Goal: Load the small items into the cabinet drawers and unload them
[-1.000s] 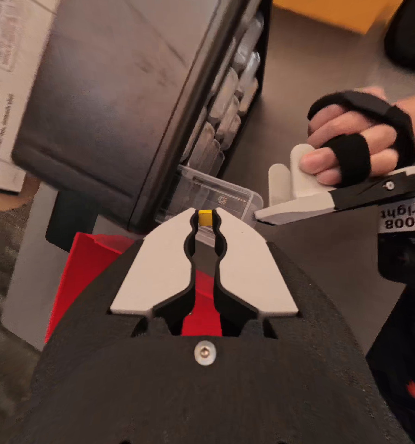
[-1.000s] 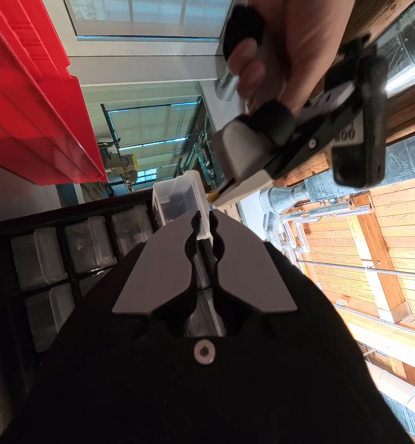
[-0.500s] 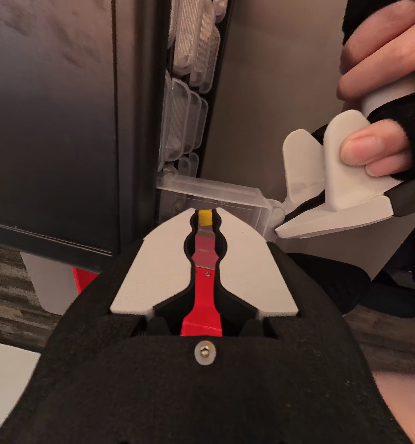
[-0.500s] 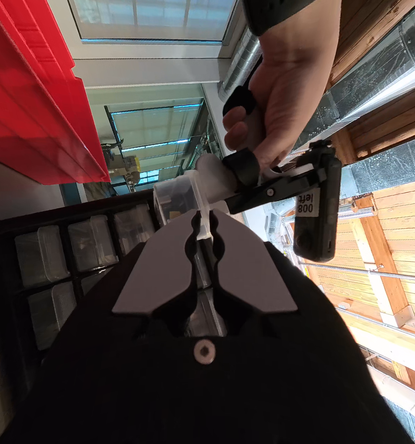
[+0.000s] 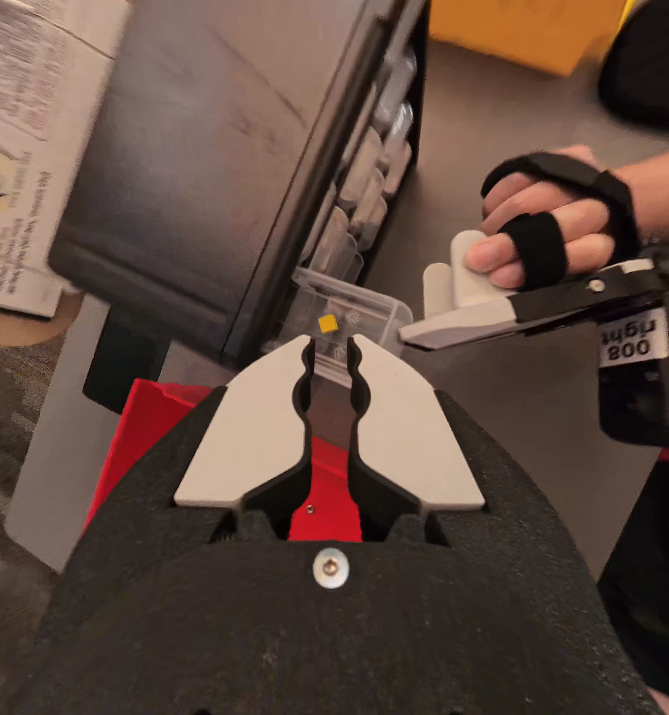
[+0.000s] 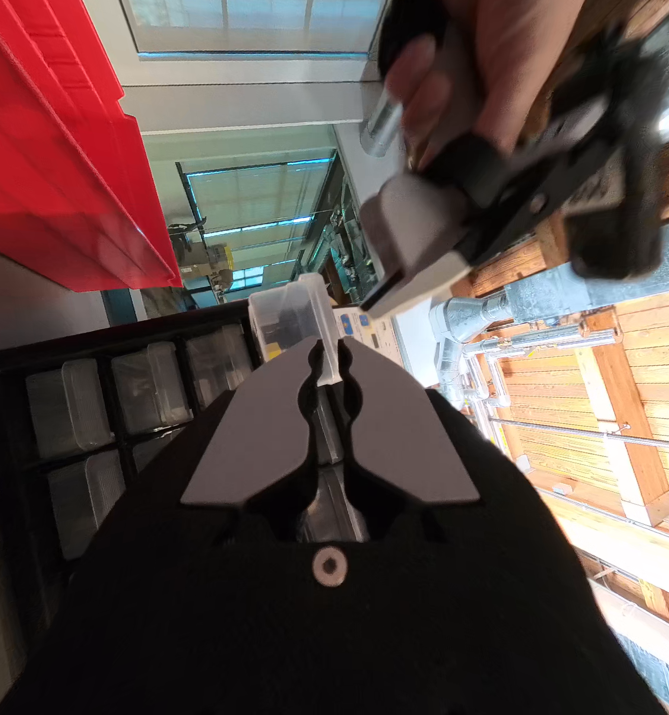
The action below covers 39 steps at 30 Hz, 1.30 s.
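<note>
The drawer (image 5: 348, 317), a clear plastic one, sticks out of the dark cabinet (image 5: 193, 185) at about twelve o'clock from the left gripper (image 5: 329, 342), and a small yellow cube (image 5: 328, 323) lies inside it, free of any grip. In the left wrist view that gripper's fingers stand a little apart with nothing between them, just short of the drawer's near wall; the right gripper (image 5: 402, 333) comes in from three o'clock, its tips at the drawer's front end, a strapped hand (image 5: 549, 232) working it. A red bin (image 5: 151, 418) sits at seven o'clock, below the cabinet. In the right wrist view the right gripper (image 6: 328, 346) has its fingers pressed on the drawer's clear handle tab (image 6: 327, 348), with the other closed drawers (image 6: 69, 402) at nine o'clock and the left gripper (image 6: 367, 307) at one o'clock, just above the drawer's rim. The risk, as I judge it: the tab is thin and slick, so a skewed push could jam the drawer or slip the pinch, and a jolt could toss the loose cube out.
</note>
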Each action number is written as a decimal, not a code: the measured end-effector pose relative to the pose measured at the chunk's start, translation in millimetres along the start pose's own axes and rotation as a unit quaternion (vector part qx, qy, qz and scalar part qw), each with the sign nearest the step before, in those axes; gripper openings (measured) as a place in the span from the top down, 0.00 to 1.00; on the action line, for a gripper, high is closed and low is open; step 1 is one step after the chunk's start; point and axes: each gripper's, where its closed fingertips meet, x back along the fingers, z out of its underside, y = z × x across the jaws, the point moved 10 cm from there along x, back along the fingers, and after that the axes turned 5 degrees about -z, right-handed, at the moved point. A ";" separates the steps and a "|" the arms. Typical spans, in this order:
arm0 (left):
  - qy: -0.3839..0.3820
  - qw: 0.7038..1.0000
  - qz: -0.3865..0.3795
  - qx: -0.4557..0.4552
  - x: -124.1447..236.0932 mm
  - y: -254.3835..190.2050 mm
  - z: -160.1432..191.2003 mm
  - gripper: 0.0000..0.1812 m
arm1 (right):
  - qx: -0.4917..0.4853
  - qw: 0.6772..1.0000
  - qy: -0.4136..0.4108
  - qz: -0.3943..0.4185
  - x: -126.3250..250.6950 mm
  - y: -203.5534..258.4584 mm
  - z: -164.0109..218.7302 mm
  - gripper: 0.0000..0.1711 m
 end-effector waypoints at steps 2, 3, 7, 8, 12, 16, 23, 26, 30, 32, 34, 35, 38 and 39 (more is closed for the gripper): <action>-0.045 0.998 -0.023 0.047 20.3 -5.1 22.0 0.92 | -0.002 1.000 0.009 -0.007 -4.3 -0.3 1.8 0.95; -0.061 0.996 -0.023 0.067 28.0 -8.0 33.9 0.93 | -0.005 1.000 0.016 -0.011 -7.1 -0.7 3.1 0.95; -0.099 0.987 -0.011 0.130 42.7 -8.9 71.5 0.94 | -0.019 0.998 0.047 -0.029 -25.0 -2.1 9.3 0.95; -0.093 0.986 -0.020 0.141 44.4 -4.5 76.1 0.94 | -0.019 0.998 0.055 -0.033 -30.5 -1.8 10.8 0.95; -0.102 0.976 -0.044 0.185 46.8 9.7 88.4 0.93 | -0.024 0.995 0.085 -0.048 -48.2 1.6 19.2 0.95; -0.109 0.974 -0.032 0.194 45.3 14.5 93.3 0.93 | -0.032 0.994 0.087 -0.051 -51.5 1.6 25.5 0.95; -0.104 0.975 -0.037 0.193 39.0 16.0 92.1 0.92 | -0.031 0.992 0.104 -0.069 -52.2 4.2 26.5 0.88; -0.090 0.977 -0.042 0.191 34.7 17.1 94.0 0.92 | -0.050 0.994 0.077 -0.058 -35.9 3.3 24.2 0.88; -0.081 0.971 -0.067 0.213 37.0 26.4 103.8 0.91 | -0.031 0.993 0.065 -0.092 -6.2 32.0 23.2 0.88; -0.076 0.968 -0.078 0.227 38.4 32.2 110.6 0.91 | 0.001 0.992 0.075 -0.104 5.1 51.8 26.1 0.88; -0.056 0.964 -0.095 0.244 37.2 38.8 119.6 0.90 | -0.014 0.988 0.079 -0.129 10.7 63.3 24.6 0.89; -0.040 0.961 -0.105 0.253 35.5 42.6 125.0 0.89 | -0.028 0.986 0.078 -0.142 11.1 67.2 22.5 0.89; 0.023 0.949 -0.141 0.282 27.2 54.9 142.5 0.88 | -0.031 0.980 0.080 -0.179 4.0 80.9 18.9 0.89; 0.042 0.944 -0.152 0.289 24.5 58.6 147.3 0.88 | -0.031 0.978 0.084 -0.190 0.3 86.1 19.3 0.89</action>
